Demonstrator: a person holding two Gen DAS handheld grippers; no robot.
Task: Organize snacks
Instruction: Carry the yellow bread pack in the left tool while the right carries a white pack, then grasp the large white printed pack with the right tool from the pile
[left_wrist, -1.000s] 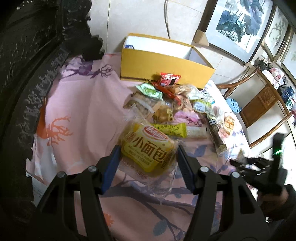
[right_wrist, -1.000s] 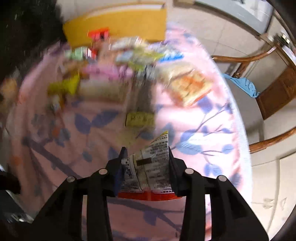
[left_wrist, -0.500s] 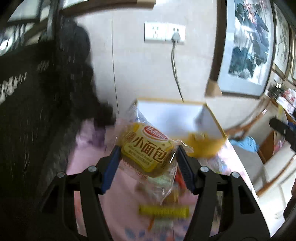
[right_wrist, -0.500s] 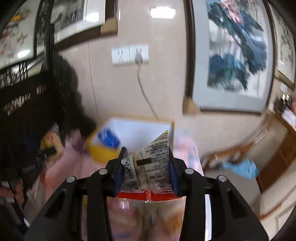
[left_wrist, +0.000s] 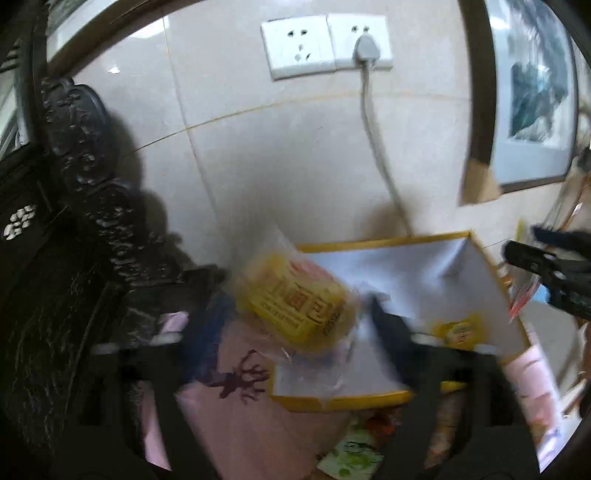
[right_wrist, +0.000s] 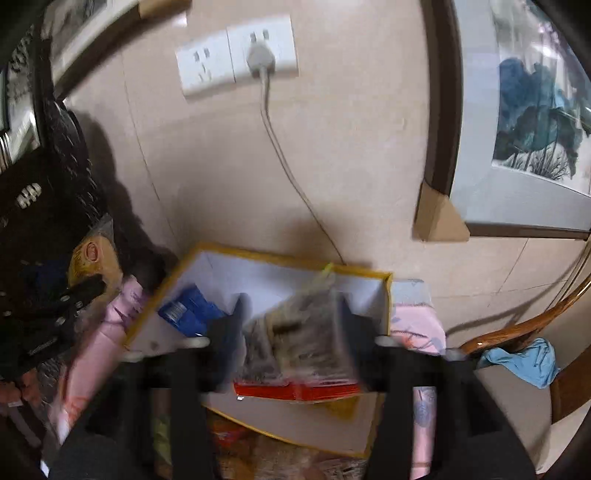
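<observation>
Two grippers over one yellow cardboard box, each with one snack pack between jaws that had just been opening.

Left wrist view: the left gripper stood spread, blurred; one yellow, crinkly plastic bread pack hung tilted between its fingers, long axis running down to the right, over the near-left rim of the white-lined yellow cardboard box. One small yellow packet lay inside.
Right wrist view: the right gripper stood spread around one glossy printed, red-edged snack bag, printed face up, above the box; whether the pads touched it cannot be told. One blue packet lay inside.
</observation>
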